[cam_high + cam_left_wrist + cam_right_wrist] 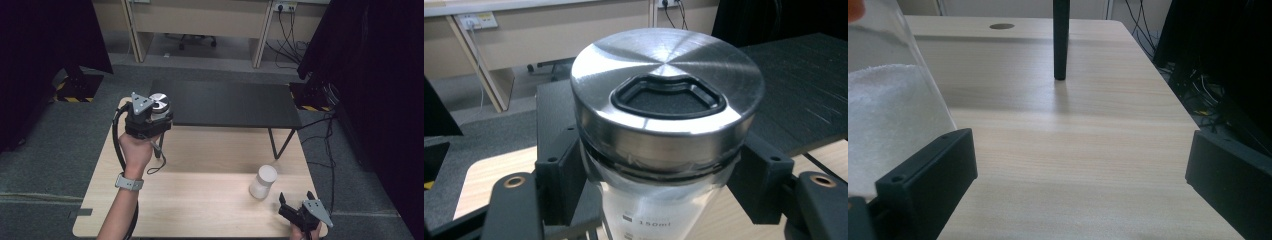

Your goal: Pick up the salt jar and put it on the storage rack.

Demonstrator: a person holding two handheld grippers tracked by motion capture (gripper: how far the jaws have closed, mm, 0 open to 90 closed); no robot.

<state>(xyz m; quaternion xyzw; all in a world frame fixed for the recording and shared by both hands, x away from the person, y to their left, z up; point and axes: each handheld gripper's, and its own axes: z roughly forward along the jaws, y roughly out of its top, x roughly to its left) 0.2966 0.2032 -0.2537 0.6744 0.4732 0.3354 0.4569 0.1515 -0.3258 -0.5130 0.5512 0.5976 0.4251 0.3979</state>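
The left gripper [156,111], clamped on the steel-lidded jar [667,105] at the table's [200,210] ten o'clock, should carry it level, while the right gripper [296,199] waits open beside the white container [263,181] at five o'clock.

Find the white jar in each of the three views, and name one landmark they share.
High view: the white jar stands lower right on the wooden table, just up-left of the right gripper.
Left gripper view: not in it.
Right gripper view: the jar fills the left edge, beside the left jaw.
Shared landmark: the light wooden table.
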